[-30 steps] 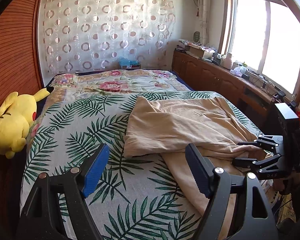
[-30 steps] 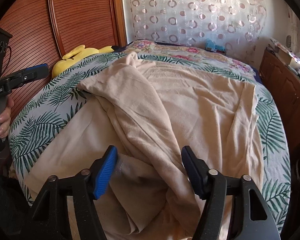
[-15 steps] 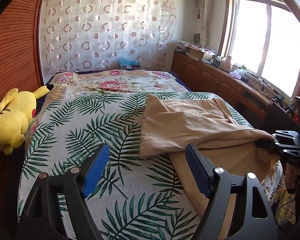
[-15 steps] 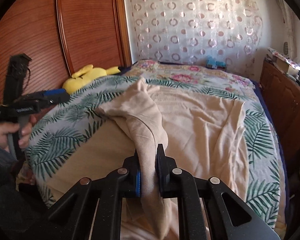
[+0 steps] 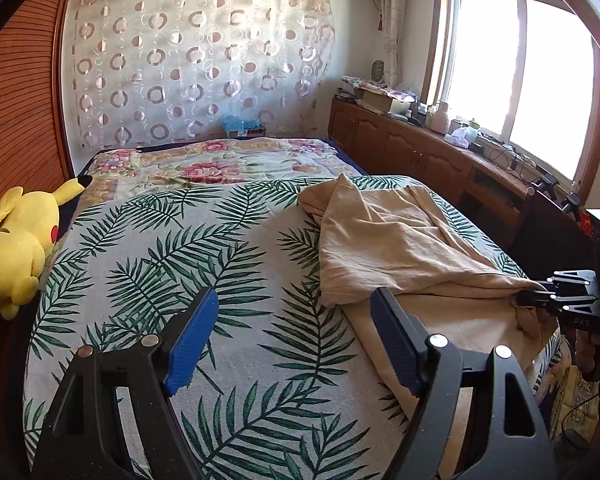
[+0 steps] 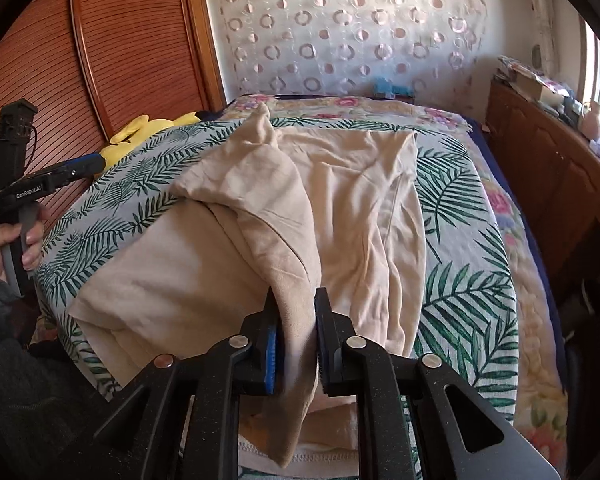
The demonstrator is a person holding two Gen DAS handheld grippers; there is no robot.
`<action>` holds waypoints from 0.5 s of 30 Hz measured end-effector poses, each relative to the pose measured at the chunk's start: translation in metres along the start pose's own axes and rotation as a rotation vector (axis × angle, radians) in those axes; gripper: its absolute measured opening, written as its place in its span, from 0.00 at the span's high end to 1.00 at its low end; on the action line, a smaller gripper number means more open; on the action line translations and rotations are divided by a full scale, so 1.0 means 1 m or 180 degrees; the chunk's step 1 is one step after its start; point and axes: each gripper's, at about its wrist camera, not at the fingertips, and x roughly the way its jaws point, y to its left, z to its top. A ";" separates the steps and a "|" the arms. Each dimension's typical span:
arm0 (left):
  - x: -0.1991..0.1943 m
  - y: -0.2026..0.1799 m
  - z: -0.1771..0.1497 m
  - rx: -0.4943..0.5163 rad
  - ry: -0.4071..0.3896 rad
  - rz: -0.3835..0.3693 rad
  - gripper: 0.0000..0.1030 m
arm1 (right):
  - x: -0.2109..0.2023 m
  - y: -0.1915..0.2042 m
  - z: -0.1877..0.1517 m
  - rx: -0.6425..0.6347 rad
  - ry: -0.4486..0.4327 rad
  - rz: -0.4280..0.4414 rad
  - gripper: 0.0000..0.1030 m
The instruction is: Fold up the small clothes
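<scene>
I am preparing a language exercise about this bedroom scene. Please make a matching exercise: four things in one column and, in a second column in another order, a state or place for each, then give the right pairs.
Things:
1. left gripper
2. right gripper
3. yellow plush toy
4. beige garment

States or places:
A. lies at the bed's edge, beside the wooden wall
B. open, with nothing between the pads
C. spread on the leaf-print bedcover, one part gathered and lifted
D. closed on a bunch of beige cloth

Pairs: 1-B, 2-D, 3-A, 4-C
</scene>
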 end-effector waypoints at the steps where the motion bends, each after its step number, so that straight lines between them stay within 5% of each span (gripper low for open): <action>1: 0.000 -0.001 0.000 0.0008 0.0001 -0.0004 0.23 | -0.003 -0.001 0.004 0.0013 -0.0014 -0.0010 0.72; 5: -0.002 -0.004 0.000 0.0029 -0.0006 -0.0011 0.23 | -0.020 0.000 0.016 -0.0014 -0.0189 -0.0084 0.68; 7: -0.002 -0.004 0.000 0.0029 -0.0008 -0.0009 0.23 | -0.027 0.002 0.022 -0.0032 -0.0277 -0.0053 0.57; 15: -0.003 -0.006 0.000 0.0031 -0.0006 -0.0001 0.23 | -0.001 0.024 0.054 -0.0318 -0.0290 0.0107 0.57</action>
